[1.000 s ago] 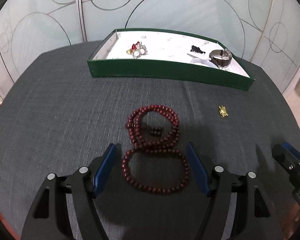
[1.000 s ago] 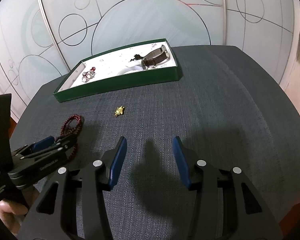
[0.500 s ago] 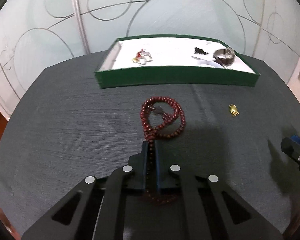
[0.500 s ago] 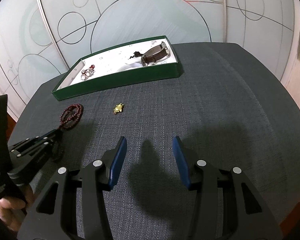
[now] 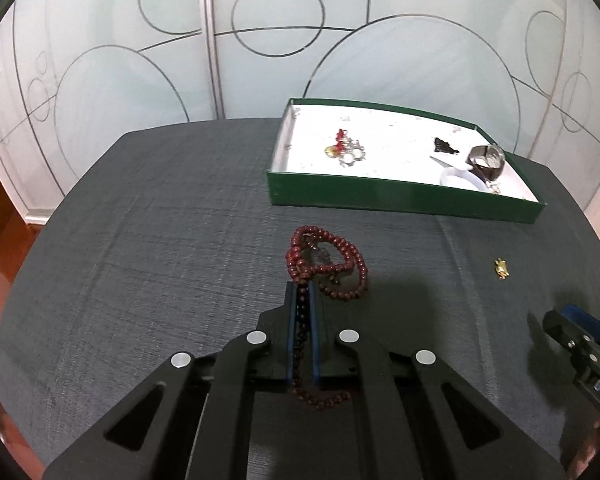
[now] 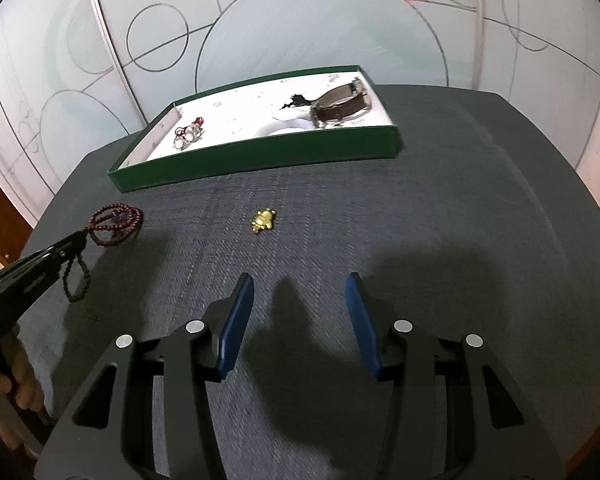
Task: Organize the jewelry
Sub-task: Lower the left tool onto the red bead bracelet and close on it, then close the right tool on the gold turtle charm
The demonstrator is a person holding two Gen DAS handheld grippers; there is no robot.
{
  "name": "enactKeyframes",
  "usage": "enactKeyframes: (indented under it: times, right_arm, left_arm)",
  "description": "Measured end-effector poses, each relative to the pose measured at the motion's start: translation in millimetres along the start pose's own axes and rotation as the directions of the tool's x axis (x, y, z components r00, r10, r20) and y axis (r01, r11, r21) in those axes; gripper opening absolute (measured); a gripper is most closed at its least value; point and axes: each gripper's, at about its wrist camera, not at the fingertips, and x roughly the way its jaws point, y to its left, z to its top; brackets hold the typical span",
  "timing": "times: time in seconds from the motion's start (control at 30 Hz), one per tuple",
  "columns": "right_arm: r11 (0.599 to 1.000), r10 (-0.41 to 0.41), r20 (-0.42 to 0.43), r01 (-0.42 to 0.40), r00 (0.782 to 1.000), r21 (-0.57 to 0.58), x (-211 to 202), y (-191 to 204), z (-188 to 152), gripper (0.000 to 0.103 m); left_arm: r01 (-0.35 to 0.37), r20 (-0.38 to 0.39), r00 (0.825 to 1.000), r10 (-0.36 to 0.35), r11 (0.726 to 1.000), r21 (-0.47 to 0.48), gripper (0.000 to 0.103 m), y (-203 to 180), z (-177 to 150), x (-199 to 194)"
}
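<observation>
Two grippers over the dark table (image 6: pixel 460 208); one bead string held.
Left gripper (image 5: pixel 302 292) is clamped on the dark red bead necklace (image 5: pixel 332 260), loops hanging beyond and behind the fingers. Green tray (image 6: pixel 260 154) beyond holds a charm cluster (image 6: pixel 188 134) and watch (image 6: pixel 342 104). Gold charm (image 6: pixel 263 220) lies on the table. Right gripper (image 6: pixel 298 296) stands spread wide, holding nothing.

Both pics look pretty bright to me, w/ soft, even light. Light seems to come from above: my right gripper (image 6: pixel 300 292) drops big dark shadows on the cloth, bottom middle of the right view. Left view has a soft shadow by the beads (image 5: pixel 328 264). Edges bend a lot, corners go black. The wall (image 6: pixel 300 20) looks smeary; center is sharp enough. No glare I can see.
</observation>
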Motion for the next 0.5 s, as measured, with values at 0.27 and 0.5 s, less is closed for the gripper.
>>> enactKeyframes:
  times: [0.27,0.5]
  right_arm:
    - [1.0,0.001,-0.016,-0.001,1.0,-0.03,31.4,18.9,24.7,0.047]
    - [0.999,-0.026,-0.034,0.024,0.999,-0.047,53.5,28.4,37.2,0.045]
  left_arm:
    - [-0.02,-0.013,1.0,0.02,0.999,-0.041,0.005,17.4,-0.9,10.1]
    - [-0.015,-0.022,1.0,0.014,0.998,-0.068,0.005,26.4,-1.4,17.9]
